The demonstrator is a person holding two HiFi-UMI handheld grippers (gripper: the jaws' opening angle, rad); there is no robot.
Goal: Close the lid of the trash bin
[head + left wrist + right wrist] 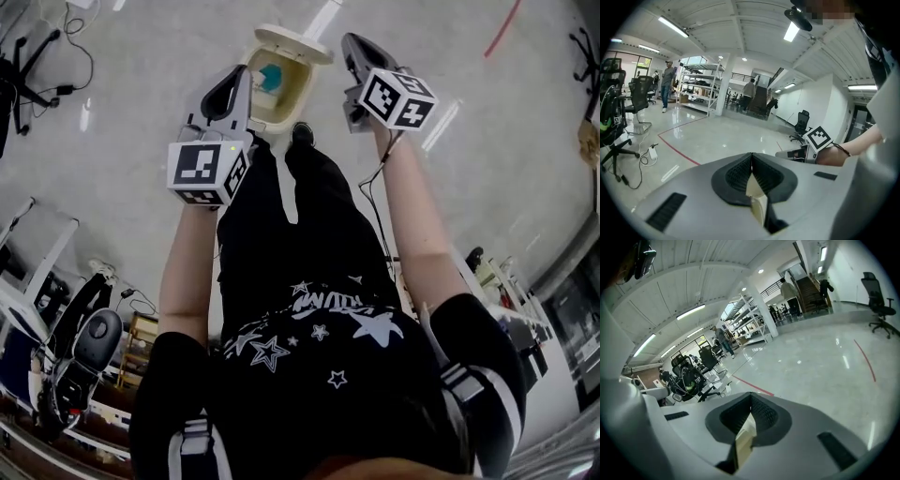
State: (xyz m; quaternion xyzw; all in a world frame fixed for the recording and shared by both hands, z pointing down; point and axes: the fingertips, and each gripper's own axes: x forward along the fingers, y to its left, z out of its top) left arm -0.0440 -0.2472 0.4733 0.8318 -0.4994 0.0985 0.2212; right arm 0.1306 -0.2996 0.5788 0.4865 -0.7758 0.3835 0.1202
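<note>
The cream trash bin [284,105] stands on the floor just beyond the person's feet. Its lid [292,41] is tipped up and back, and something blue [270,77] shows inside. My left gripper [228,94] hovers at the bin's left edge, jaws pressed together with nothing between them. My right gripper [355,52] is held to the right of the lid, also shut and holding nothing. In both gripper views the jaws [751,155] [750,395] point out across the room, with the bin out of sight. The left gripper view catches the right gripper [802,152] and its marker cube.
An office chair base and cables [37,70] lie at far left, a black chair [89,342] at lower left. Red tape lines [503,26] [677,151] cross the grey floor. Shelving [701,91], chairs [696,371] and distant people [668,84] ring the room.
</note>
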